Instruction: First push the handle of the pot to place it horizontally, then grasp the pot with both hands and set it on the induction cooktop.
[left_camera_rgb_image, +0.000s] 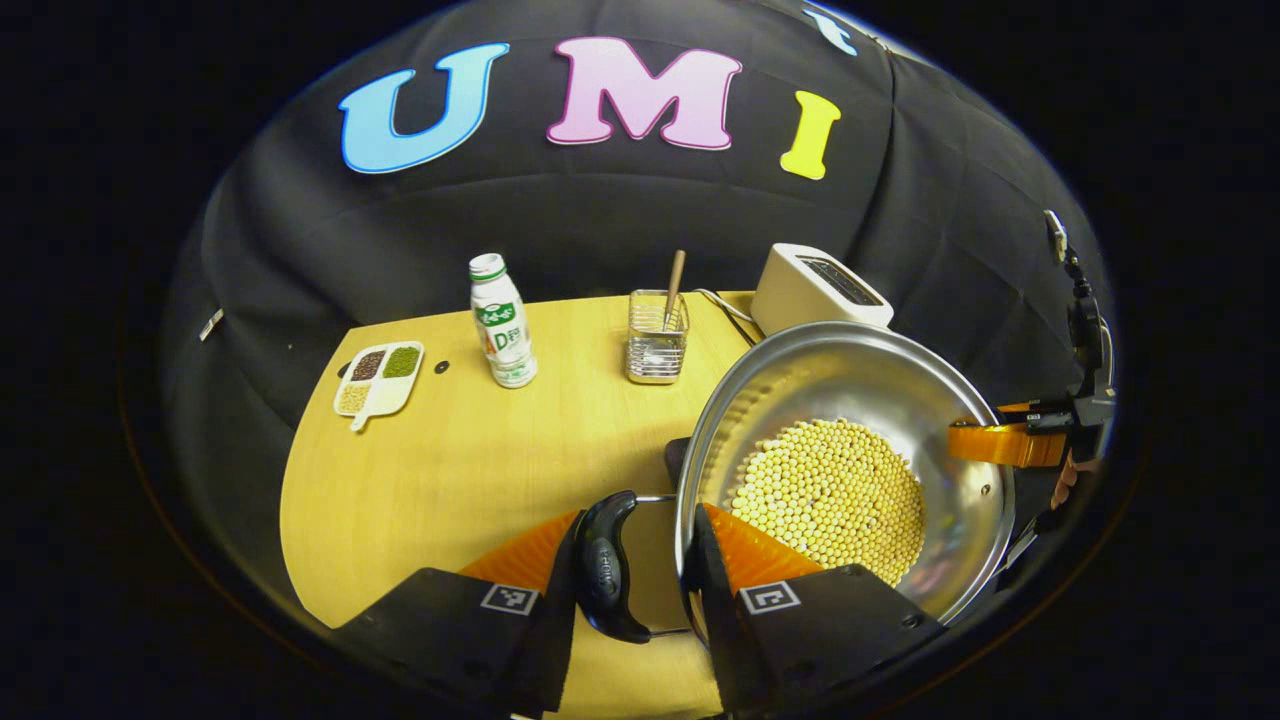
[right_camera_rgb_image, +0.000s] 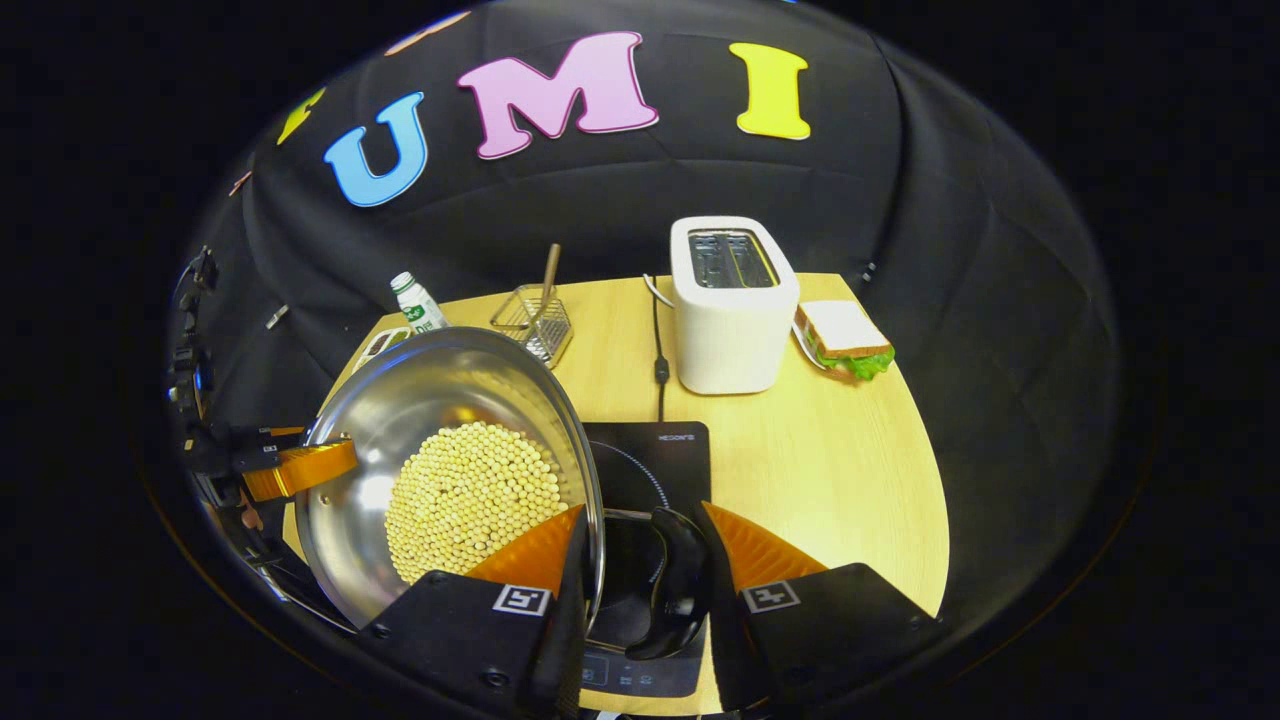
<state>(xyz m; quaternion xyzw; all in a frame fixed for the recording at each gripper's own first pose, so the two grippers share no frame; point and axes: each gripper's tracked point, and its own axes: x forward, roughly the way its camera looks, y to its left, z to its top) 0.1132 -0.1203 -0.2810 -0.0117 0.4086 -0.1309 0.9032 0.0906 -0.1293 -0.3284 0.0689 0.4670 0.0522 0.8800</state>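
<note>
The left gripper (left_camera_rgb_image: 633, 575) has one finger outside the black side handle (left_camera_rgb_image: 605, 568) and the other inside the rim of the pot (left_camera_rgb_image: 850, 385); whether both press cannot be told, as the fingertips are hidden. The right gripper (right_camera_rgb_image: 640, 570) straddles the opposite handle (right_camera_rgb_image: 678, 580) likewise, its grip equally unclear. The steel pot, holding pale yellow beans (left_camera_rgb_image: 830, 495), sits raised and tilted, partly over the black induction cooktop (right_camera_rgb_image: 650, 465), most of which it hides. Farther out on the wooden table (left_camera_rgb_image: 440, 480) stand a bottle (left_camera_rgb_image: 503, 322), a wire holder (left_camera_rgb_image: 657, 337), a white toaster (right_camera_rgb_image: 730, 305), a sandwich (right_camera_rgb_image: 843, 338) and a divided grain dish (left_camera_rgb_image: 380, 377).
</note>
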